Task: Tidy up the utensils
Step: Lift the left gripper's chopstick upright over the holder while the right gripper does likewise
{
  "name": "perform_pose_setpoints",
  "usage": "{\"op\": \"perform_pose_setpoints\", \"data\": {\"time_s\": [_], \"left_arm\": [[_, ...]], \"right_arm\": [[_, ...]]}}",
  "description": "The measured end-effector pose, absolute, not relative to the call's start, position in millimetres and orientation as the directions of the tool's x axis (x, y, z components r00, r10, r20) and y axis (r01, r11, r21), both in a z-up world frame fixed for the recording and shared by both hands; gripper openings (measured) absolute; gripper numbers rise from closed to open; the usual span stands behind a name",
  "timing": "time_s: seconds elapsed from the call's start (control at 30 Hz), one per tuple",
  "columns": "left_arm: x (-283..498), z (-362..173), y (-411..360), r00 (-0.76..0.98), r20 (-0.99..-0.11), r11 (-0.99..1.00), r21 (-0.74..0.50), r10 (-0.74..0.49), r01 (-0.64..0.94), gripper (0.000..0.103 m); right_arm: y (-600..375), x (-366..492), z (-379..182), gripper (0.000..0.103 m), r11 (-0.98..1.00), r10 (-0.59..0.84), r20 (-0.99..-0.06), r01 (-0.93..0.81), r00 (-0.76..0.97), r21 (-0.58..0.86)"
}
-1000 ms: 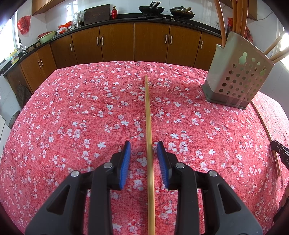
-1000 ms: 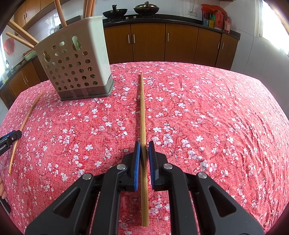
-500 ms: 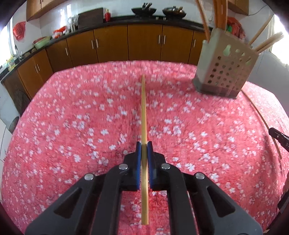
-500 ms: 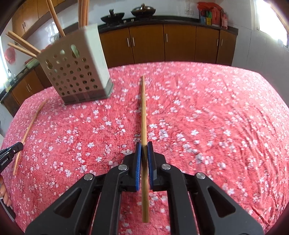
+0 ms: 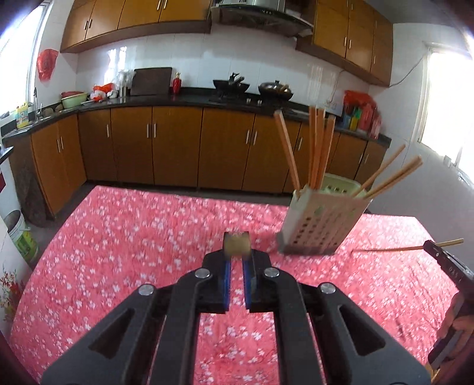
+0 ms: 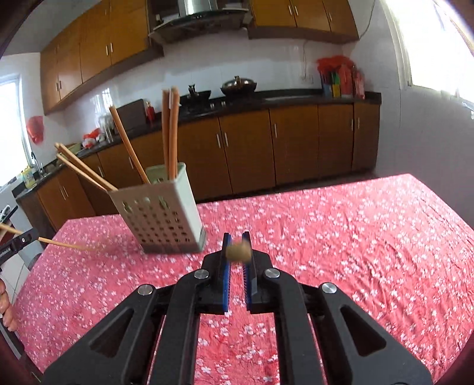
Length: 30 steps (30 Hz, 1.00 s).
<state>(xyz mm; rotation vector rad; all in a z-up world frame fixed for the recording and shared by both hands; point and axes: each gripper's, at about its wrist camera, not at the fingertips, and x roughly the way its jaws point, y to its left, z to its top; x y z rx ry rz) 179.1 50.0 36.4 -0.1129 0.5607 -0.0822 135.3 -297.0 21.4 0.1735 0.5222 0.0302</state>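
- My left gripper (image 5: 236, 256) pinches a chopstick (image 5: 236, 247) between its blue pads (image 5: 226, 277); the stick points at the lens, so I see only its blurred end, above the fingertips.
- My right gripper (image 6: 237, 251) likewise pinches its own stick (image 6: 238, 251), seen end-on as a tan blob between the pads (image 6: 226, 278).
- Both grippers hang above the red flowered cloth (image 5: 118, 237) on the table, not touching it.
- In the left view the right gripper's tip (image 5: 444, 260) shows at the right edge, with its stick (image 5: 394, 248) running out sideways, level, above the cloth.
- In the right view the left gripper's tip (image 6: 14, 244) shows at the left edge, with its stick (image 6: 68, 245) reaching toward the holder.
- The holder (image 5: 321, 225), a pale perforated box, stands on the cloth ahead of me: to the right of my left gripper, to the left of my right one (image 6: 161, 220).
- It already has sticks (image 5: 318, 148) in it, some near upright, two leaning far out to one side (image 6: 83, 170).
- Beyond the table: brown cabinets (image 5: 177, 148), a dark counter with two woks (image 5: 251, 86), and a hood (image 6: 201, 11) above.
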Motion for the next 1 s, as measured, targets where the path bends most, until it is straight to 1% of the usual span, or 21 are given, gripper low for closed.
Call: {"op": "perform_pose_setpoints", "data": {"time_s": [0.13,0.33,0.47,0.53,0.67,0.73,0.87,1.0], "left_arm": [[176.7,56.0,46.1,0.856,-0.498,0.987,-0.135,-0.141,0.084,0.008],[170.1,96.2,35.3,0.877,-0.434,0.977,-0.13,-0.207,0.166,0.008],[167.6,124.2,23.0,0.881,-0.393,0.964,-0.14,-0.265,0.227,0.008],[167.7,140.3,19.1,0.883,-0.367,0.955,-0.15,-0.293,0.254,0.008],[169.4,164.6,8.4,0.9,-0.307,0.95,-0.155,-0.308,0.272,0.008],[171.8,174.1,2.3,0.911,-0.276,0.95,-0.156,-0.306,0.271,0.008],[184.9,183.5,-11.8,0.932,-0.224,0.954,-0.16,-0.284,0.253,0.008],[209.8,177.7,-21.4,0.932,-0.23,0.953,-0.184,-0.28,0.241,0.008]], "right_arm": [[-291.2,134.0,39.2,0.008,0.984,0.091,-0.454,-0.009,0.887,0.179],[-277.1,125.6,81.1,0.008,0.976,0.16,-0.354,-0.093,0.921,0.198],[-265.1,117.8,117.5,0.008,0.969,0.204,-0.256,-0.157,0.945,0.192],[-259.6,109.8,139.9,0.008,0.967,0.213,-0.188,-0.18,0.959,0.179],[-253.5,103.8,174.2,0.008,0.975,0.188,-0.069,-0.178,0.98,0.136],[-252.2,109.3,181.6,0.008,0.979,0.167,-0.037,-0.161,0.985,0.123],[-252.2,132.9,175.5,0.008,0.984,0.133,-0.024,-0.129,0.991,0.125],[-252.8,158.8,153.5,0.008,0.983,0.125,-0.065,-0.114,0.99,0.145]]}}
